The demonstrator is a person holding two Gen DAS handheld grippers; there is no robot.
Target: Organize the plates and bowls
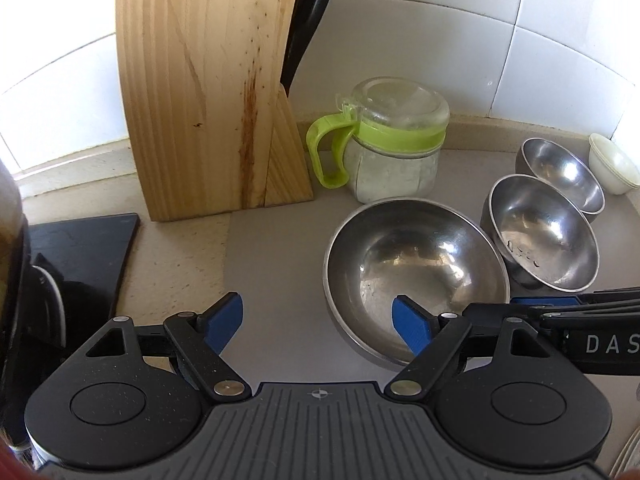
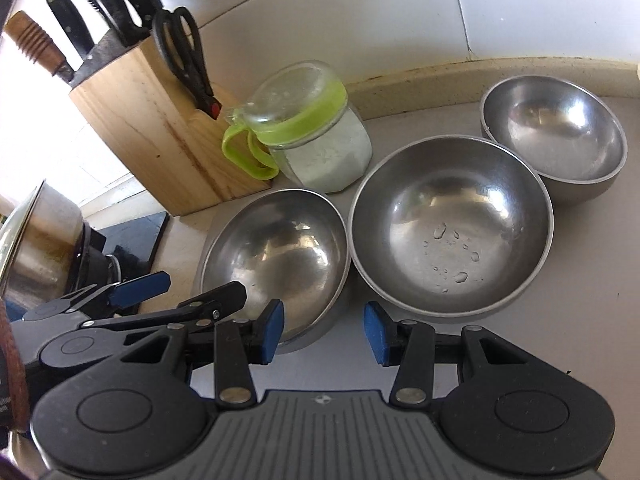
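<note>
Both blue-padded grippers, left (image 1: pixel 318 322) and right (image 2: pixel 324 330), spread and empty; three round steel bowls (image 2: pixel 450 224) lower centre unstacked; nothing organized yet.

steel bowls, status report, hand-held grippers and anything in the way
Left hand-held gripper open, empty, one finger over the near steel bowl. Right hand-held gripper open, empty. Three steel bowls side by side, unstacked. Lidded jar behind them.

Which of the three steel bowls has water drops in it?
The middle steel bowl, between the bowl by the knife block and the far bowl near the wall. Beads of water sit on its bottom; the other two show none.
</note>
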